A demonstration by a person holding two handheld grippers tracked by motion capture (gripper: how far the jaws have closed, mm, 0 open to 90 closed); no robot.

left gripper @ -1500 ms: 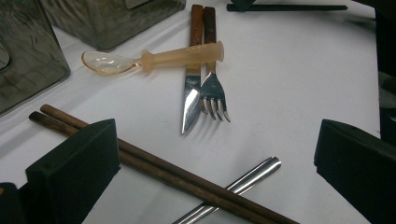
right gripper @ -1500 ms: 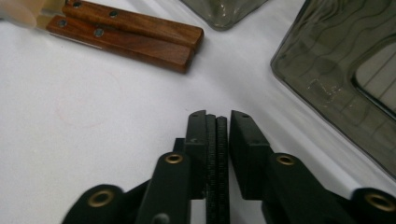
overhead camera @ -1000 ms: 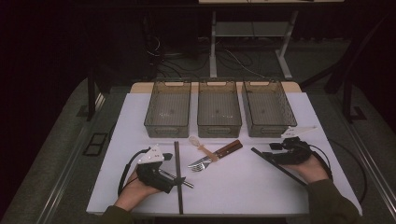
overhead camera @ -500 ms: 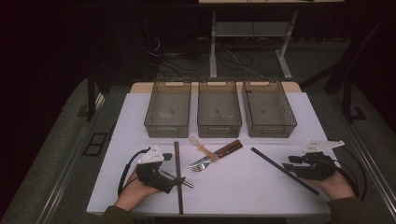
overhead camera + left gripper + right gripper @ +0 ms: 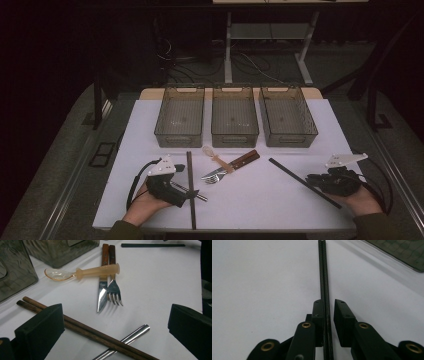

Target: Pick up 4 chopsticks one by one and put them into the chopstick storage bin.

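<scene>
A pair of black chopsticks lies slantwise on the white table at the right. My right gripper is at their near end. Its jaws have just been closing around the black chopsticks. One pad touches them and a small gap stays at the other, so my right gripper is still open. My left gripper rests open at the near left, jaws wide. Between and ahead of my left gripper's jaws lie brown wooden chopsticks crossed over metal chopsticks.
A knife and fork with wooden handles lie mid-table, and a translucent plastic spoon lies across them. Three empty grey bins stand in a row at the back.
My right hand has moved right and nearer the person, to the near end of the black chopsticks, and its jaws have narrowed around them. The left hand has stayed still.
</scene>
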